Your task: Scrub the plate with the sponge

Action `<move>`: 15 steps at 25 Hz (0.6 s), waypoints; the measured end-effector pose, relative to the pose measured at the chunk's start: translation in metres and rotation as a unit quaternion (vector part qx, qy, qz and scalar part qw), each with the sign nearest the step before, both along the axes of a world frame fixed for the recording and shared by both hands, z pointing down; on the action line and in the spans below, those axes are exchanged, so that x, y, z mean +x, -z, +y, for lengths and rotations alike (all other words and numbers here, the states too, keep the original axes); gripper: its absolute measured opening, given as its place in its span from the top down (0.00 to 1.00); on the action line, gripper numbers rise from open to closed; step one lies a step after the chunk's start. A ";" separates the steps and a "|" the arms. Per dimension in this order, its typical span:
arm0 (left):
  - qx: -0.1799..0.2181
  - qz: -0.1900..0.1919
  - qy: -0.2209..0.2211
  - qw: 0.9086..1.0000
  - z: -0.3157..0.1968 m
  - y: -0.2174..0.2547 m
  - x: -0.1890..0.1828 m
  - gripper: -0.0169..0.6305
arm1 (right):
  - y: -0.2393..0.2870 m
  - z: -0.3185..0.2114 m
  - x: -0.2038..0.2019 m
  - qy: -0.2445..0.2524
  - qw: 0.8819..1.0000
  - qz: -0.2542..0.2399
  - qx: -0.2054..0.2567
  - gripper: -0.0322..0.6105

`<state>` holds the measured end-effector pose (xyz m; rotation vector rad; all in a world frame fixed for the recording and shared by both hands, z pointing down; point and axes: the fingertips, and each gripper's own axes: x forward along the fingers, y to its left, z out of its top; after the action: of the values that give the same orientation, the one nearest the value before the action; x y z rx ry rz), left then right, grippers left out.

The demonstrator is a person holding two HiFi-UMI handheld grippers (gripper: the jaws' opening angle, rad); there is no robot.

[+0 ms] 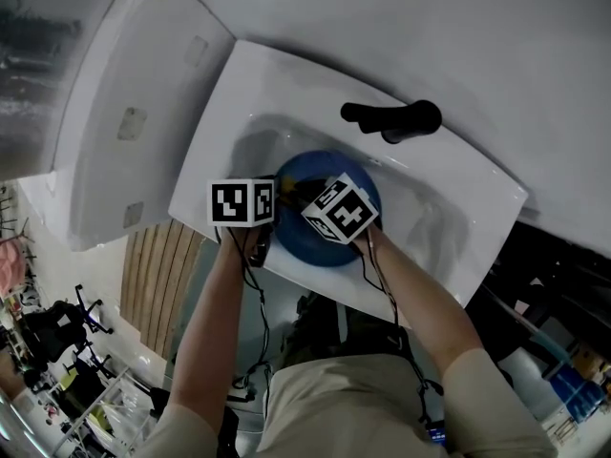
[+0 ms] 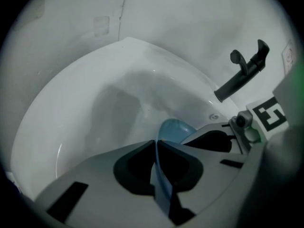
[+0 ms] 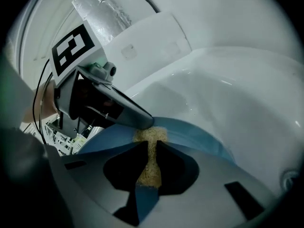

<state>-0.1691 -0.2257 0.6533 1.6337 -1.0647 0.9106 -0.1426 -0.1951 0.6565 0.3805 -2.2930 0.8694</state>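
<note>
Scrubbing is in hand, I judge: my left gripper point(image 2: 156, 152) clamps the blue plate point(image 1: 329, 251) by its rim in the sink point(image 1: 286, 103) at frame centre, my right gripper point(image 3: 149, 152) pinches the sponge point(image 3: 151, 136) at its face, needing firm strokes next

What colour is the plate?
Blue. The plate shows best in the head view.

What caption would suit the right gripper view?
Right gripper holds sponge on blue plate gripped by left gripper in sink.
</note>
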 end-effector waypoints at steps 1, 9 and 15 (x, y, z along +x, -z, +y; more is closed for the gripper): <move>0.000 0.002 0.002 1.000 -0.001 0.000 -0.001 0.94 | -0.001 -0.002 0.000 0.002 1.000 -0.002 0.000 0.85; -0.002 0.003 -0.004 1.000 -0.003 -0.001 -0.002 0.94 | -0.025 -0.036 0.022 -0.053 0.997 0.047 0.039 0.85; 0.014 0.001 -0.006 1.000 -0.005 -0.001 -0.003 0.94 | -0.051 -0.030 0.087 -0.049 0.981 0.179 0.054 0.86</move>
<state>-0.1718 -0.2311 0.6540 1.6652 -1.0715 0.9044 -0.0558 -0.2253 0.7078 0.6467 -2.0045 0.6619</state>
